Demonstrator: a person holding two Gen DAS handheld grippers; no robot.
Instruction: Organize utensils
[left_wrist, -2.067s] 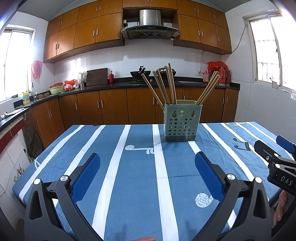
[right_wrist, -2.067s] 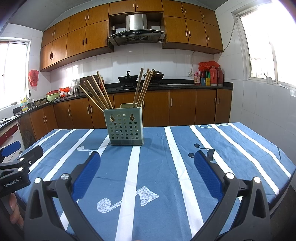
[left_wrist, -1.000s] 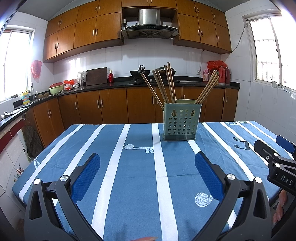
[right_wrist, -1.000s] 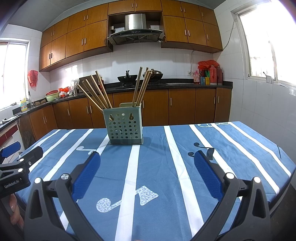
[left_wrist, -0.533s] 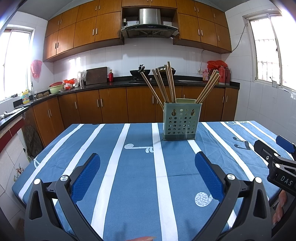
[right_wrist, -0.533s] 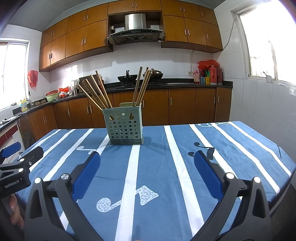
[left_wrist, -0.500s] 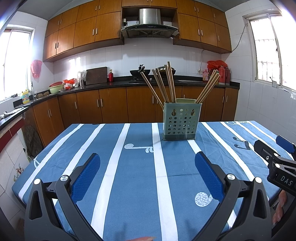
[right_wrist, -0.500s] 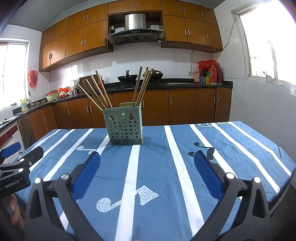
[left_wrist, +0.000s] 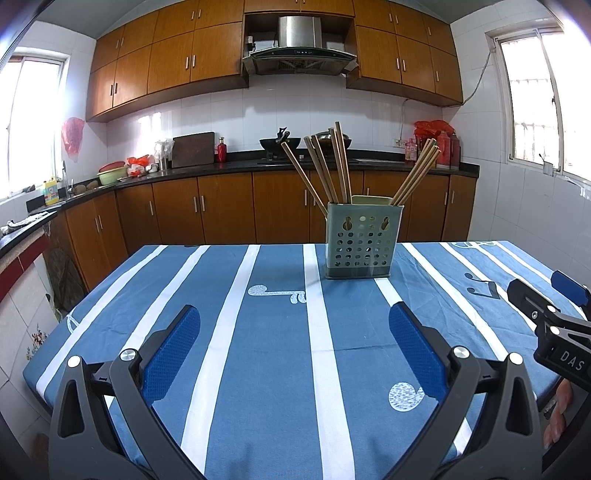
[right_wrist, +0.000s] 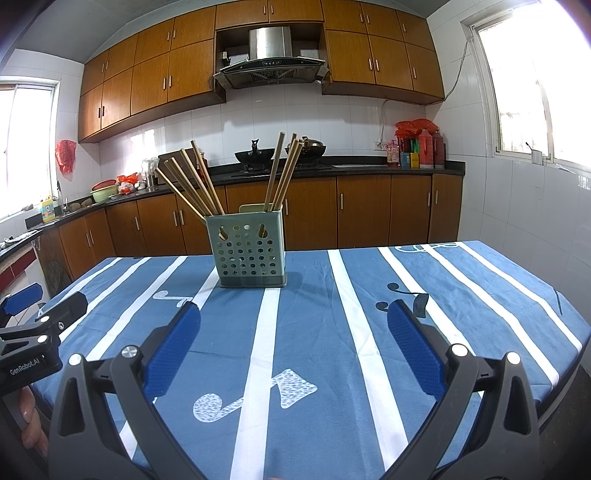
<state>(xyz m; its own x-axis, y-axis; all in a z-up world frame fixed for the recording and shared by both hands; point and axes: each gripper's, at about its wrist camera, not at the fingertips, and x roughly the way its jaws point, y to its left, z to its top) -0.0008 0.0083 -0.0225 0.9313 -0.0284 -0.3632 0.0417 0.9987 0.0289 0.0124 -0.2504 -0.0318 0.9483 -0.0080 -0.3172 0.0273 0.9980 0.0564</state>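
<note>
Reaching carelessly could tip the pale-green perforated plastic holder (left_wrist: 363, 240) of splayed wooden chopsticks (left_wrist: 334, 166); left gripper (left_wrist: 293, 332) and right gripper (right_wrist: 293, 332) gape empty.

holder (left_wrist: 358, 243): one standing on the table | chopsticks (left_wrist: 334, 166): about nine leaning in it, five left, about four right, bunched so counting is uncertain | grippers: two showing | woks on stove: two sitting

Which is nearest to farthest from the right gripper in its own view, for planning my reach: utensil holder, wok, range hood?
From the right gripper:
1. Utensil holder, on the table, ahead and slightly left.
2. Wok, on the back counter.
3. Range hood, high on the back wall.
</note>
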